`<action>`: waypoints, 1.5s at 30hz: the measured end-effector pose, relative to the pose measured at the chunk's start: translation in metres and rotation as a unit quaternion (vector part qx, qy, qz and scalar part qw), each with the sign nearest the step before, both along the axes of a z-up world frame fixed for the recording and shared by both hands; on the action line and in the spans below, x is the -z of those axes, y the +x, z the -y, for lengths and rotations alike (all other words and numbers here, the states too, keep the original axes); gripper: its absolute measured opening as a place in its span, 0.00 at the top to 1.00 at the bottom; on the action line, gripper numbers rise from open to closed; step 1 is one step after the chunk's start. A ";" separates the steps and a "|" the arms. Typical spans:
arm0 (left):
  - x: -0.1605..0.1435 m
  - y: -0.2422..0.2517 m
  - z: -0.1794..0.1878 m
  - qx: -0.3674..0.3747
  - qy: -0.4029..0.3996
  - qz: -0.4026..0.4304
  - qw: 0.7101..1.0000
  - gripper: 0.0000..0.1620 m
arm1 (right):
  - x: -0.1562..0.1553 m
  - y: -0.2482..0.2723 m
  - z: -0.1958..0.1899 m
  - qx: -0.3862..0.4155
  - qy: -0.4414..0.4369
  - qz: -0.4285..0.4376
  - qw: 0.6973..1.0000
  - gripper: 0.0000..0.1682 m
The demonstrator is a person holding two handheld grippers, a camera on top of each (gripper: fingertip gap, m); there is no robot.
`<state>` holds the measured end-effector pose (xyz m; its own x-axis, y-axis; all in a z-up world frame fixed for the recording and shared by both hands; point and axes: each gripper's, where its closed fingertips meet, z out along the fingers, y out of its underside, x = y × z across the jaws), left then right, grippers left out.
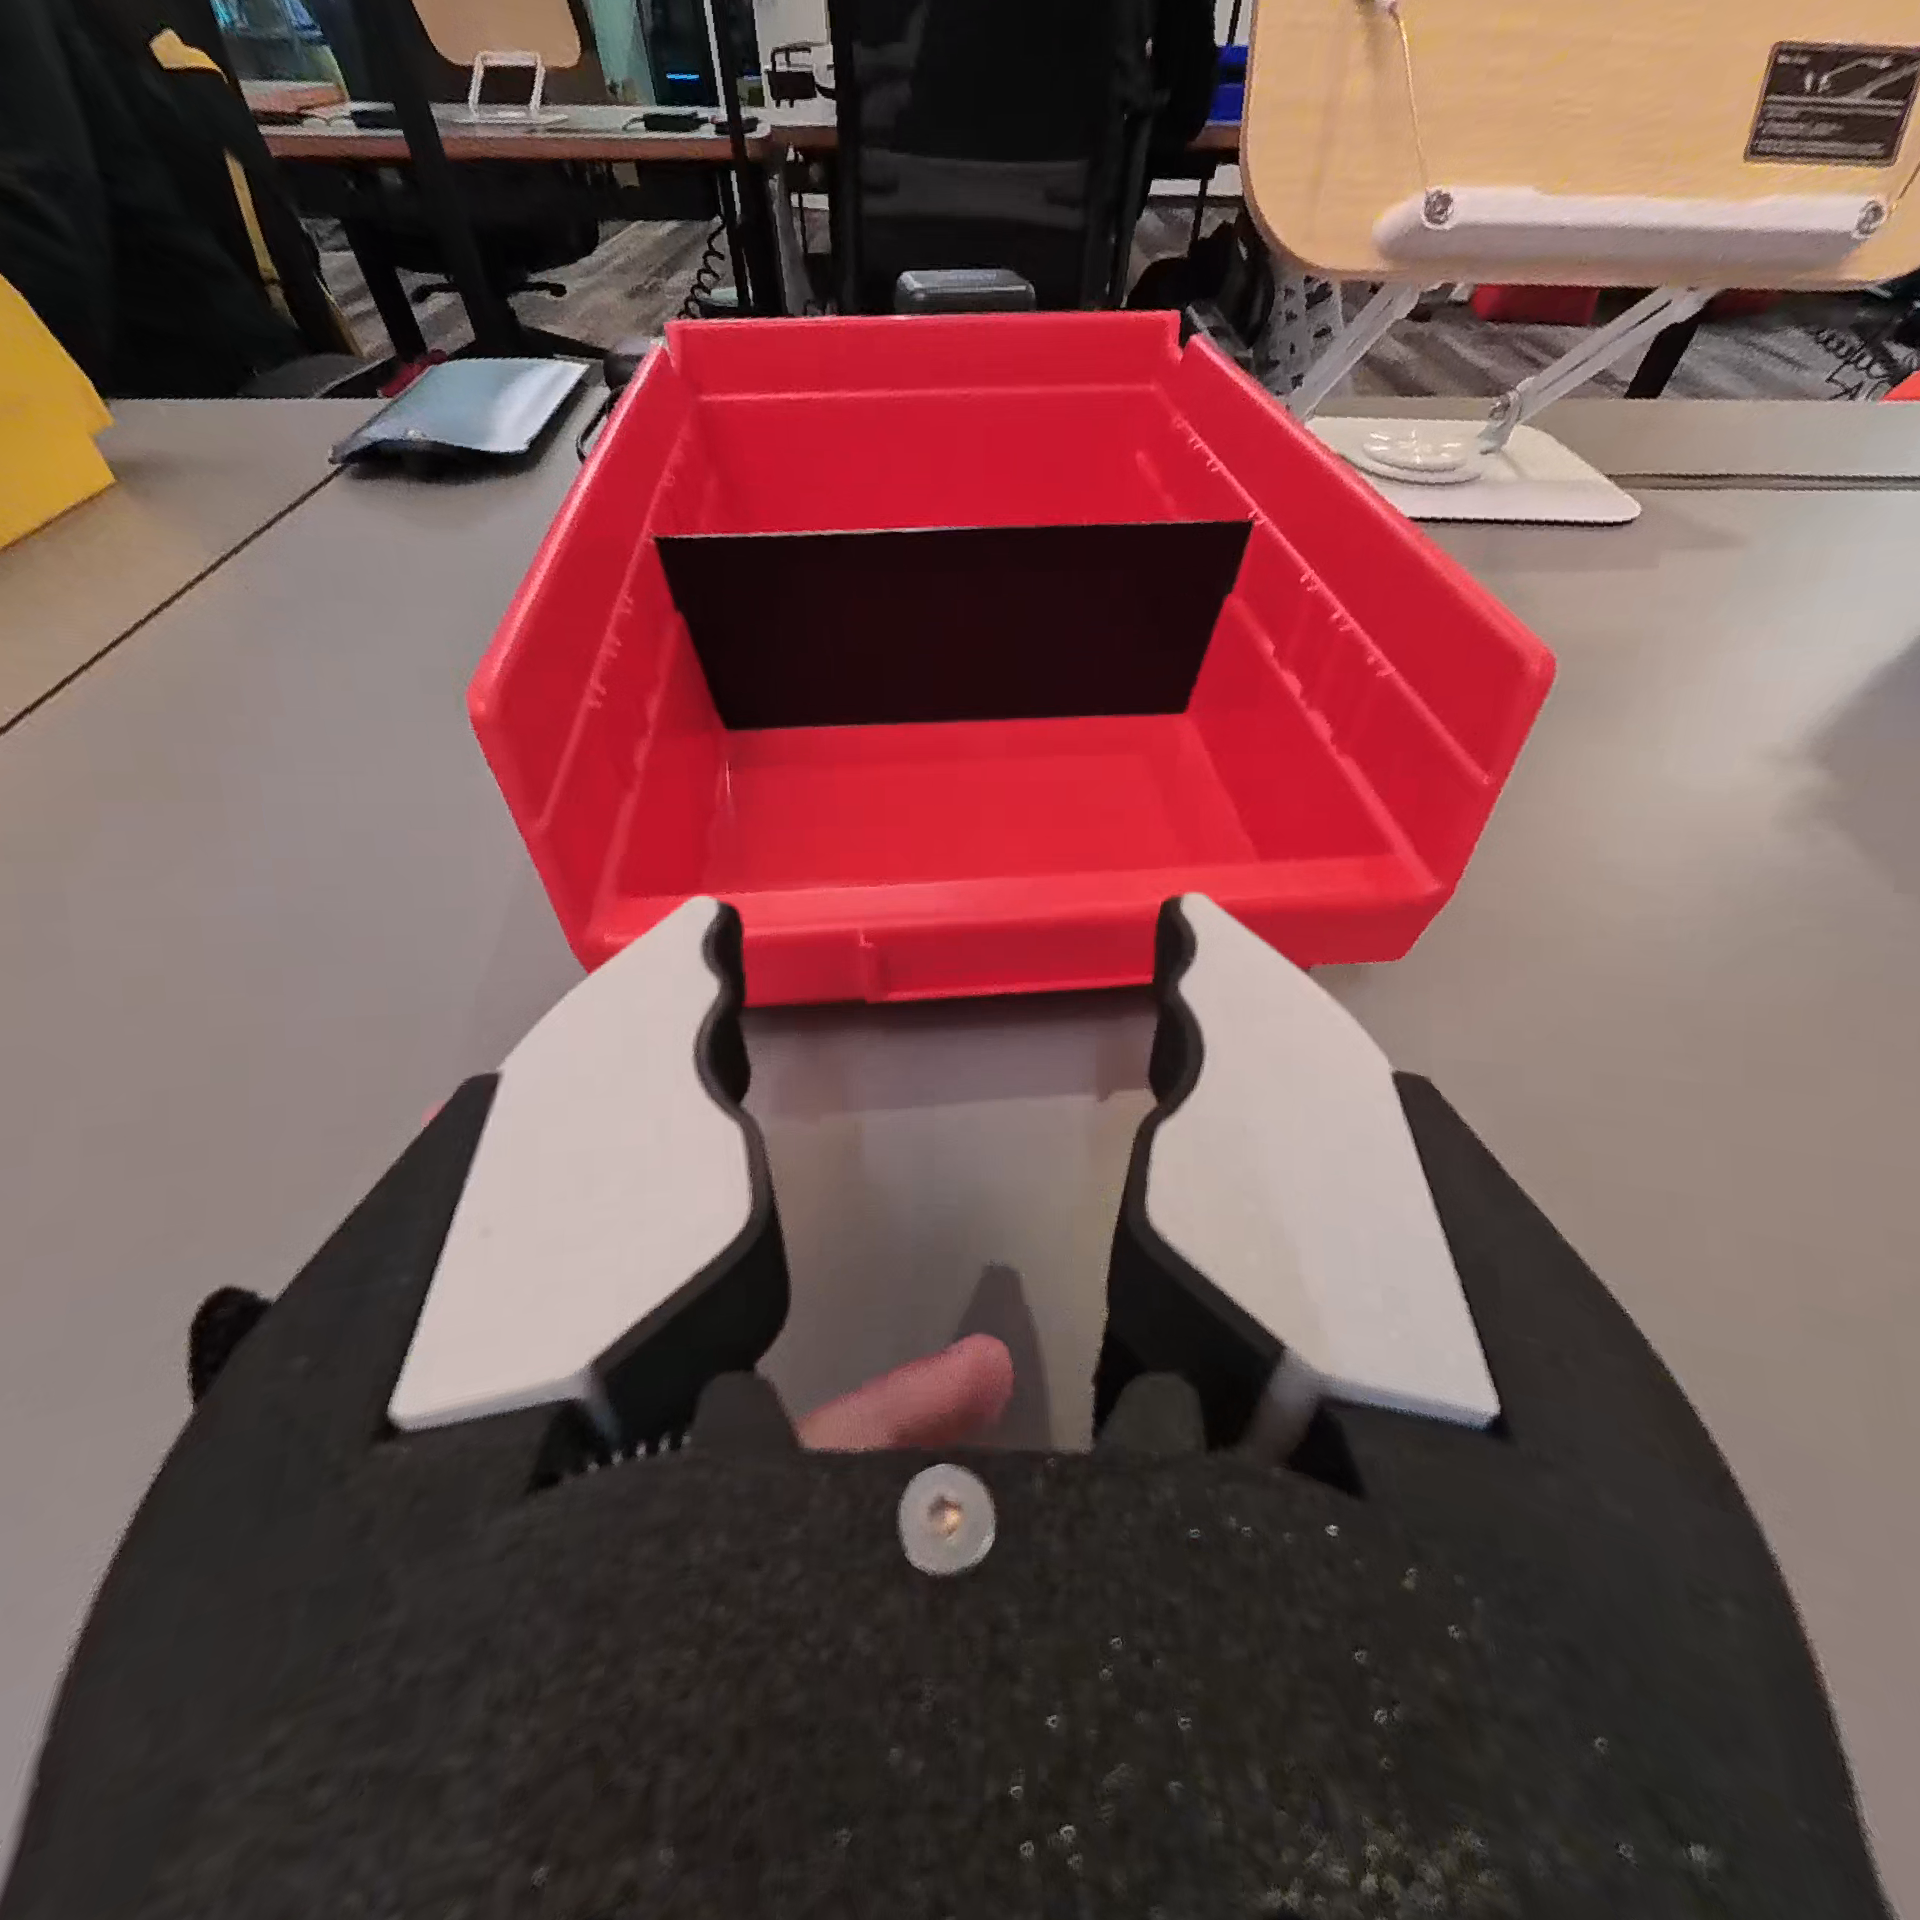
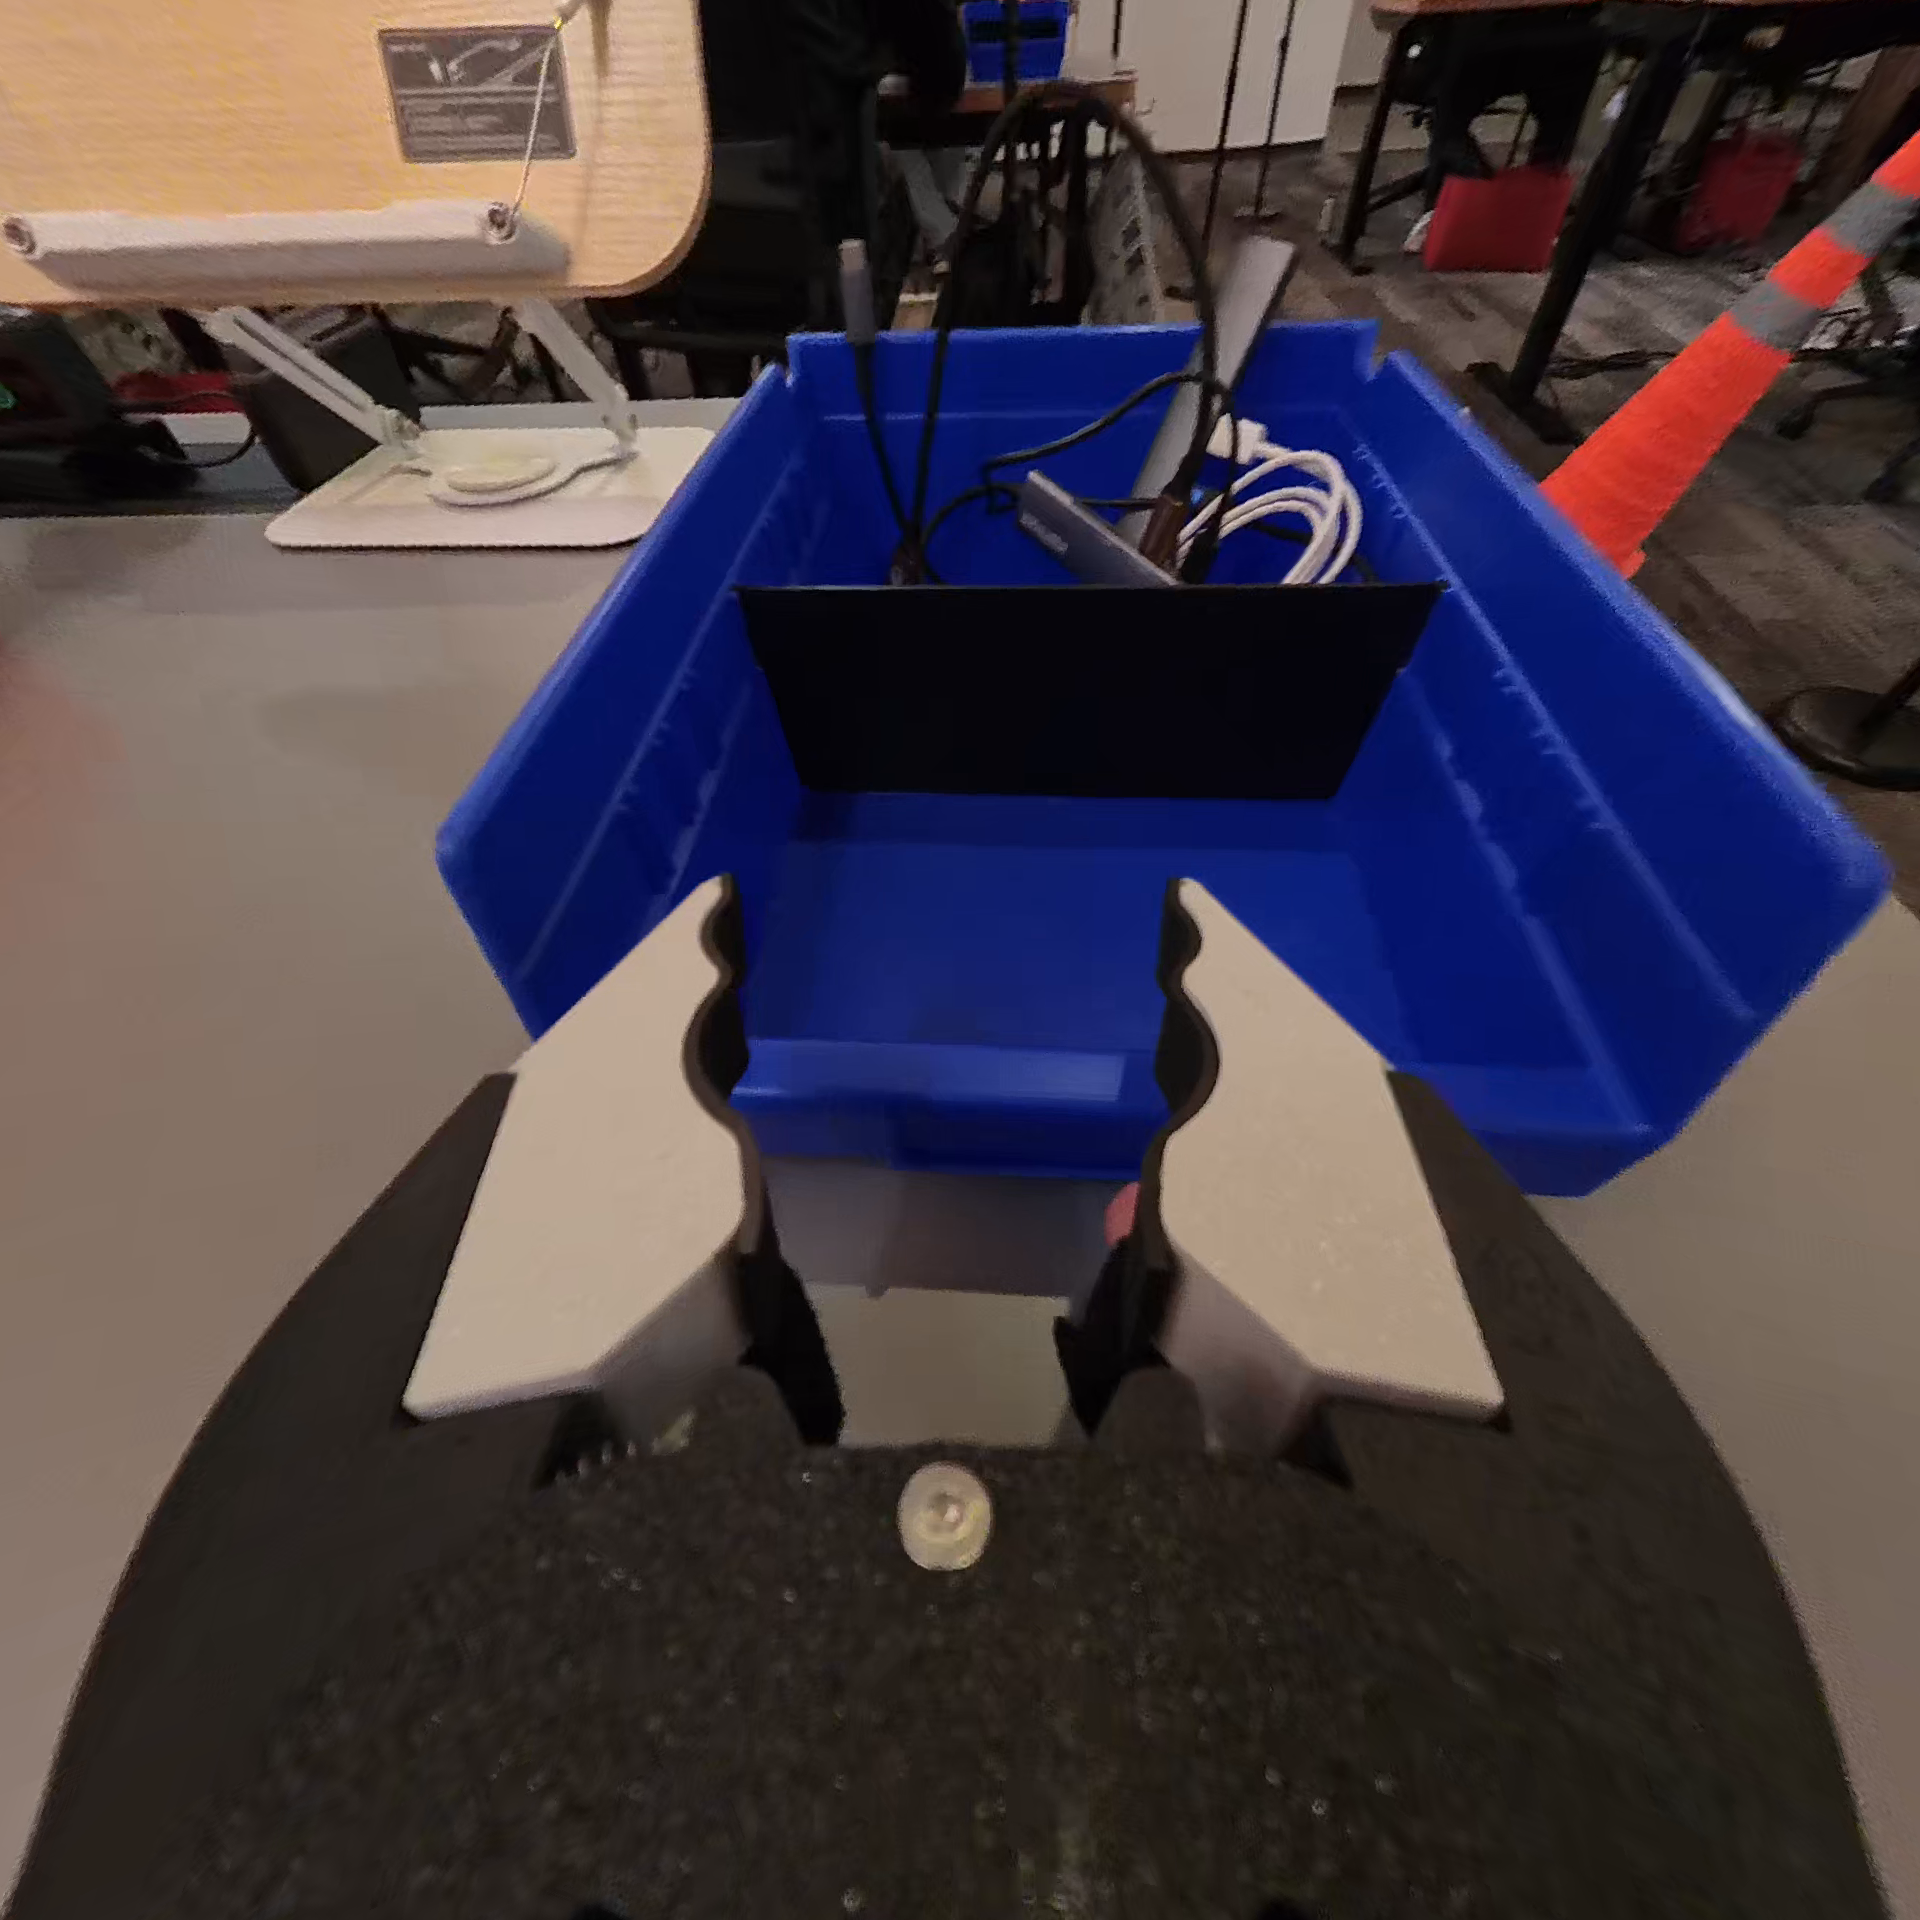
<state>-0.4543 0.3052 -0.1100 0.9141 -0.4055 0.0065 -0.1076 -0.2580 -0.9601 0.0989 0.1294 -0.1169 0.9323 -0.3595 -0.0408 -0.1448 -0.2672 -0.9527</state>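
Note:
A red bin (image 1: 1371, 623) with a black divider (image 1: 951, 623) stands on the grey table; both its compartments show nothing inside. My left gripper (image 1: 948, 940) is open and empty, just short of the bin's low front lip. A blue bin (image 2: 1558, 810) with a black divider (image 2: 1081, 686) holds black cables (image 2: 914, 457), a coiled white cable (image 2: 1299, 509) and a grey adapter (image 2: 1091, 540) in its far compartment. Its near compartment shows nothing inside. My right gripper (image 2: 951, 904) is open and empty, its tips over the blue bin's front lip.
A white stand with a wooden board (image 1: 1558, 135) stands behind and between the bins; it also shows in the right wrist view (image 2: 312, 135). A dark pouch (image 1: 468, 410) and a yellow object (image 1: 42, 416) lie far left. An orange cone (image 2: 1714, 384) stands off the table's right side.

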 end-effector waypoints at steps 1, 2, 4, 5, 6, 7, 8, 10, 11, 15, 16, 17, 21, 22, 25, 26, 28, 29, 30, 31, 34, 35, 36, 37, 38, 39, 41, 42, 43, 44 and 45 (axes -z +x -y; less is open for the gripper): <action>0.000 0.000 -0.001 -0.001 0.000 0.001 1.000 0.54 | 0.003 -0.001 -0.001 -0.006 -0.008 0.008 1.000 0.52; 0.000 0.001 -0.002 0.003 0.002 0.001 1.000 0.55 | 0.004 0.001 -0.001 -0.005 -0.015 0.024 1.000 0.51; -0.001 0.000 -0.004 0.010 0.023 -0.010 1.000 0.55 | 0.004 0.007 0.003 0.003 -0.023 0.053 0.998 0.51; 0.002 0.002 -0.004 0.015 0.018 -0.014 1.000 0.56 | 0.005 0.009 0.004 0.005 -0.026 0.059 0.998 0.51; 0.004 0.003 -0.005 0.017 0.009 -0.010 1.000 0.56 | 0.007 0.009 0.006 0.005 -0.031 0.054 0.998 0.51; 0.004 0.003 -0.006 0.014 0.004 -0.002 1.000 0.56 | 0.008 0.010 0.007 0.007 -0.034 0.048 0.998 0.51; 0.002 0.004 -0.006 0.012 0.004 0.005 1.000 0.57 | 0.008 0.011 0.007 0.007 -0.031 0.043 0.999 0.51; 0.002 0.004 -0.007 0.013 0.006 0.001 1.000 0.59 | 0.009 0.011 0.005 0.003 -0.030 0.024 0.999 0.52; 0.004 0.005 -0.007 0.016 0.005 -0.007 1.000 0.58 | 0.012 0.011 0.004 0.001 -0.036 0.016 0.999 0.52; 0.008 0.009 -0.007 0.022 0.003 -0.024 0.999 0.57 | 0.020 0.007 -0.001 -0.012 -0.062 0.012 0.998 0.52; 0.008 0.009 -0.006 0.023 0.004 -0.026 0.999 0.57 | 0.021 0.007 -0.002 -0.012 -0.063 0.016 0.998 0.52; 0.008 0.010 -0.006 0.024 0.005 -0.029 0.999 0.57 | 0.020 0.006 -0.004 -0.013 -0.060 0.021 0.998 0.52; 0.009 0.012 -0.004 0.029 0.006 -0.037 0.999 0.56 | 0.020 -0.001 -0.005 -0.023 -0.058 0.027 0.998 0.52; 0.010 0.013 -0.004 0.030 0.005 -0.040 0.999 0.56 | 0.019 -0.002 -0.005 -0.025 -0.056 0.028 0.998 0.52; 0.010 0.013 -0.003 0.031 0.006 -0.042 0.999 0.57 | 0.013 -0.008 -0.008 -0.039 -0.033 0.033 0.998 0.50; 0.010 0.013 -0.003 0.030 0.006 -0.041 0.999 0.57 | 0.010 -0.011 -0.009 -0.044 -0.027 0.033 0.998 0.50; 0.006 0.013 -0.004 0.025 0.012 -0.037 0.999 0.57 | -0.001 -0.026 -0.012 -0.068 -0.001 0.029 0.997 0.50; 0.001 0.014 -0.004 0.025 0.020 -0.034 0.999 0.57 | -0.011 -0.033 -0.012 -0.071 0.021 0.036 0.997 0.55; -0.005 0.016 -0.004 0.026 0.034 -0.030 0.999 0.57 | -0.018 -0.039 -0.012 -0.070 0.039 0.050 0.996 0.61; -0.014 0.020 -0.003 0.027 0.054 -0.027 0.998 0.57 | -0.023 -0.048 -0.013 -0.073 0.048 0.065 0.994 0.67; -0.044 0.042 0.007 0.055 0.127 -0.013 0.990 0.61 | -0.026 -0.079 -0.019 -0.114 0.051 0.079 0.989 0.54; -0.051 0.054 0.013 0.074 0.151 -0.010 0.986 0.61 | -0.027 -0.086 -0.020 -0.121 0.058 0.078 0.988 0.53; -0.054 0.065 0.018 0.093 0.166 -0.013 0.982 0.62 | -0.028 -0.093 -0.022 -0.127 0.065 0.072 0.987 0.53; -0.054 0.077 0.024 0.113 0.169 -0.017 0.979 0.62 | -0.027 -0.100 -0.026 -0.138 0.072 0.057 0.986 0.52; -0.050 0.090 0.029 0.133 0.165 -0.020 0.977 0.62 | -0.022 -0.107 -0.034 -0.145 0.066 0.041 0.986 0.49; -0.047 0.100 0.033 0.149 0.157 -0.020 0.976 0.62 | -0.012 -0.107 -0.042 -0.139 0.043 0.025 0.989 0.47; -0.040 0.121 0.042 0.185 0.134 -0.011 0.973 0.62 | -0.002 -0.109 -0.057 -0.130 0.027 0.002 0.991 0.44; -0.036 0.128 0.045 0.198 0.120 -0.010 0.973 0.63 | 0.000 -0.113 -0.062 -0.134 0.031 -0.007 0.990 0.44; -0.031 0.134 0.048 0.210 0.104 -0.014 0.972 0.65 | 0.000 -0.116 -0.063 -0.132 0.031 -0.004 0.991 0.43; -0.025 0.140 0.053 0.226 0.090 -0.022 0.970 0.69 | 0.001 -0.119 -0.062 -0.134 0.024 0.006 0.991 0.41; -0.020 0.145 0.058 0.241 0.085 -0.032 0.966 0.69 | 0.002 -0.122 -0.060 -0.138 0.019 0.014 0.990 0.41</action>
<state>-0.3098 0.2476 -0.0902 0.6155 -0.7742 -0.1478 -0.2372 -0.0032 -0.9715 -0.0236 0.1893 -0.1187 0.9957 -0.0901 -0.0222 -0.0448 -0.2569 -0.9654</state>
